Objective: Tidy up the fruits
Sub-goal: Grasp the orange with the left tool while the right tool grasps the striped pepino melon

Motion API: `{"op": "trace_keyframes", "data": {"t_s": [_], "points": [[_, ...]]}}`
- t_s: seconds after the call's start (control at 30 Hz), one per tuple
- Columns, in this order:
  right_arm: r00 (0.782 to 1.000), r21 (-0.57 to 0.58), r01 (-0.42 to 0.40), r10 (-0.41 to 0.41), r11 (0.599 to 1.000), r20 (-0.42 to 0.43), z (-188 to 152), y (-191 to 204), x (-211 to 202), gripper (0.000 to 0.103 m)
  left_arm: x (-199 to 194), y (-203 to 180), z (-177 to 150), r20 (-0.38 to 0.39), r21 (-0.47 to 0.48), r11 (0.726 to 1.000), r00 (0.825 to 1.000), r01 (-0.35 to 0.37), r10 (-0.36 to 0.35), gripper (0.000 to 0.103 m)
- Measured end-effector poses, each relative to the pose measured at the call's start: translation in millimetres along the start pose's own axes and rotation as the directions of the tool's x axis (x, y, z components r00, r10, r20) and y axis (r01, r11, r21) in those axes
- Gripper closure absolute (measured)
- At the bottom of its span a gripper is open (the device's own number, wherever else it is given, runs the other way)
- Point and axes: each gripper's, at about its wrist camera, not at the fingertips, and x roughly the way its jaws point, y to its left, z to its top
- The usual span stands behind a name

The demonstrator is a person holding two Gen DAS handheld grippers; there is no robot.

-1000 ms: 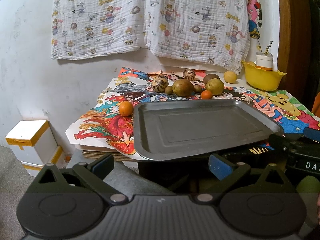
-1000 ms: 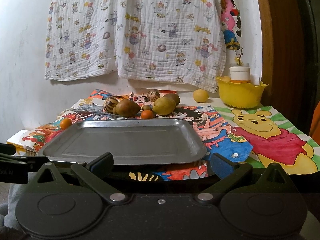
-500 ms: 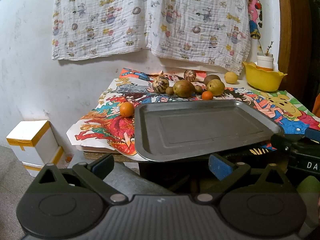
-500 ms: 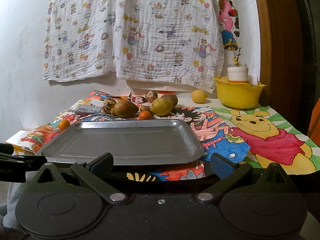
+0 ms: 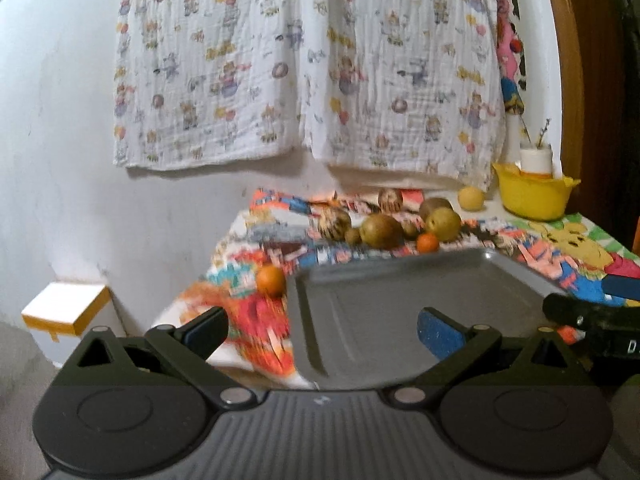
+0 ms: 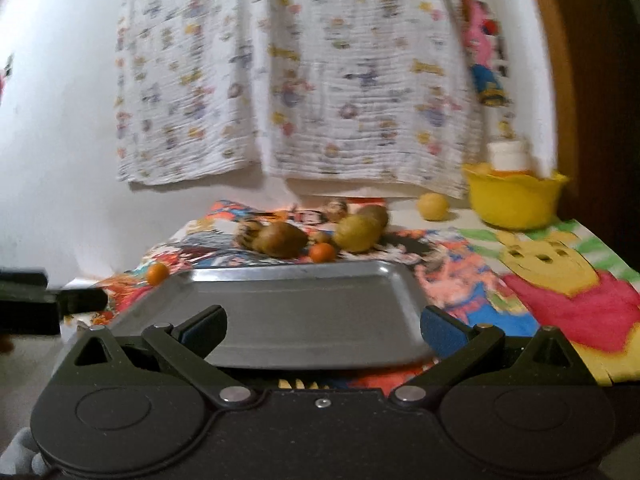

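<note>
A patterned cloth (image 5: 304,64) hangs on the wall far ahead of both hand-held grippers. Below it the worktop (image 6: 560,280) is covered with cartoon prints. A grey metal tray (image 6: 280,308) lies empty on its near part, straight ahead of the right hand-held gripper (image 6: 322,326), whose fingertips frame the tray's near rim without touching it. The left hand-held gripper (image 5: 322,328) sits ahead of the tray's left edge, with its right finger over the tray and its left finger over the prints. Both are spread wide and grip nothing.

A yellow bowl (image 5: 532,196) with a white cup in it stands far ahead and to the right, near the wall. A white box (image 5: 66,312) with yellow tape sits low to the left of the left hand-held gripper, off the worktop.

The fruits (image 6: 316,234) lie in a loose cluster just beyond the tray's far rim: brown and greenish ones, with a small orange (image 6: 322,252) nearest the rim. A second orange (image 5: 271,280) sits just off the tray's far left corner. A yellow fruit (image 6: 432,207) lies apart, beside the bowl. Both views are motion-blurred.
</note>
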Motion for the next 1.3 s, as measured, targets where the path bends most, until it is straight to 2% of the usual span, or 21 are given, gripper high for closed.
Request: {"op": "trace_keyframes", "data": {"t_s": [0.13, 0.23, 0.3, 0.4, 0.5, 0.63, 0.7, 0.83, 0.93, 1.07, 1.1, 1.13, 1.17, 1.2, 1.27, 1.3], "points": [[0.999, -0.134, -0.031, 0.029, 0.990, -0.020, 35, 5, 36, 0.000, 39, 24, 24, -0.045, -0.007, 1.000, 0.999, 0.009, -0.010, 0.000], [0.993, -0.227, -0.108, 0.092, 0.968, -0.079, 68, 11, 79, 0.000, 79, 44, 33, -0.095, -0.040, 0.999, 0.995, 0.013, -0.017, 0.001], [0.978, -0.245, -0.186, 0.154, 0.952, -0.142, 85, 14, 110, 0.000, 106, 55, 36, -0.133, -0.054, 0.998, 0.990, 0.035, -0.042, 0.002], [0.942, -0.268, -0.302, 0.244, 0.915, -0.230, 103, 23, 154, 0.001, 141, 66, 36, -0.193, -0.064, 0.996, 0.979, 0.055, -0.067, 0.008], [0.910, -0.305, -0.378, 0.290, 0.874, -0.296, 110, 36, 189, 0.002, 163, 74, 30, -0.244, -0.077, 0.995, 0.966, 0.068, -0.085, 0.016], [0.888, -0.364, -0.429, 0.311, 0.827, -0.338, 111, 49, 225, 0.006, 186, 85, 23, -0.284, -0.127, 0.987, 0.950, 0.095, -0.128, 0.026], [0.876, -0.381, -0.456, 0.329, 0.804, -0.352, 114, 55, 244, 0.010, 190, 88, 23, -0.279, -0.177, 0.977, 0.946, 0.119, -0.166, 0.033], [0.861, -0.400, -0.486, 0.347, 0.777, -0.372, 119, 70, 285, 0.015, 196, 83, 26, -0.271, -0.174, 0.974, 0.943, 0.147, -0.191, 0.055], [0.845, -0.387, -0.504, 0.348, 0.772, -0.405, 122, 79, 313, 0.019, 204, 86, 29, -0.279, -0.236, 0.962, 0.939, 0.137, -0.202, 0.056], [0.844, -0.377, -0.486, 0.311, 0.789, -0.437, 123, 87, 341, 0.022, 213, 91, 35, -0.283, -0.291, 0.946, 0.932, 0.142, -0.226, 0.060], [0.839, -0.365, -0.486, 0.307, 0.794, -0.450, 123, 87, 347, 0.026, 215, 92, 36, -0.286, -0.297, 0.945, 0.931, 0.141, -0.228, 0.061], [0.831, -0.347, -0.489, 0.305, 0.801, -0.466, 123, 87, 353, 0.029, 216, 93, 38, -0.288, -0.303, 0.944, 0.932, 0.129, -0.219, 0.069], [0.817, -0.319, -0.497, 0.311, 0.807, -0.486, 122, 87, 359, 0.036, 218, 96, 39, -0.290, -0.311, 0.941, 0.930, 0.130, -0.224, 0.069], [0.812, -0.303, -0.495, 0.309, 0.814, -0.495, 120, 87, 363, 0.039, 219, 100, 39, -0.297, -0.337, 0.932, 0.925, 0.132, -0.239, 0.069], [0.821, -0.316, -0.480, 0.292, 0.818, -0.491, 117, 87, 366, 0.046, 221, 105, 38, -0.296, -0.373, 0.917, 0.920, 0.138, -0.259, 0.069], [0.822, -0.319, -0.481, 0.293, 0.817, -0.489, 116, 86, 367, 0.046, 221, 105, 37, -0.294, -0.367, 0.919, 0.920, 0.143, -0.260, 0.069]]}}
